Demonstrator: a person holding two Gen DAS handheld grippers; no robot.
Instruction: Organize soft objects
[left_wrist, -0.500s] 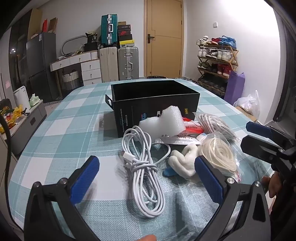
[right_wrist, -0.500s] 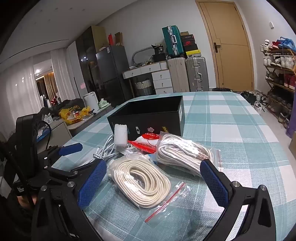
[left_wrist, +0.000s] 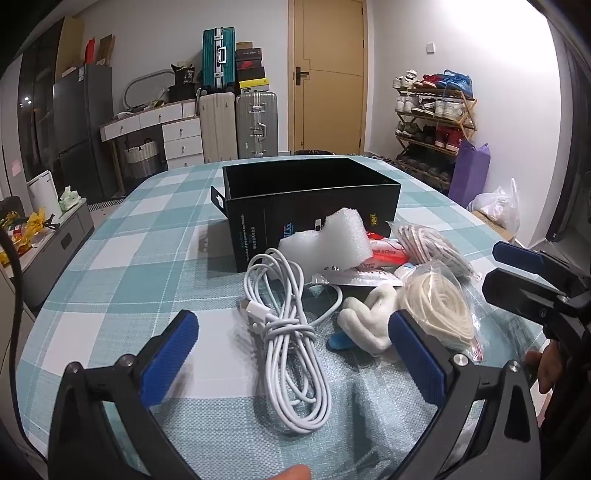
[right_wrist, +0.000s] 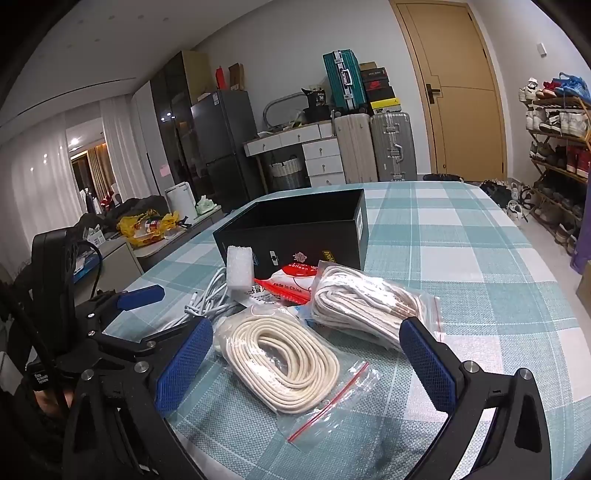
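An open black box (left_wrist: 314, 206) (right_wrist: 295, 229) stands on the checked tablecloth. In front of it lie a white foam block (left_wrist: 332, 240) (right_wrist: 239, 269), a coiled white cable (left_wrist: 288, 332) (right_wrist: 207, 299), a red-and-white packet (left_wrist: 384, 254) (right_wrist: 291, 282), a bagged cream rope coil (left_wrist: 439, 306) (right_wrist: 288, 362), a second bagged cord bundle (left_wrist: 432, 243) (right_wrist: 365, 302) and a small white soft piece (left_wrist: 369, 321). My left gripper (left_wrist: 295, 354) is open, straddling the cable's near end. My right gripper (right_wrist: 306, 365) is open around the cream rope bag.
The table (left_wrist: 122, 258) has a teal-and-white checked cloth. Beyond it are suitcases (left_wrist: 255, 125), a drawer unit (left_wrist: 181, 136), a door and a shoe rack (left_wrist: 432, 122). The right gripper shows at the right edge of the left wrist view (left_wrist: 532, 280).
Both grippers have shifted only slightly; the objects on the table have not moved.
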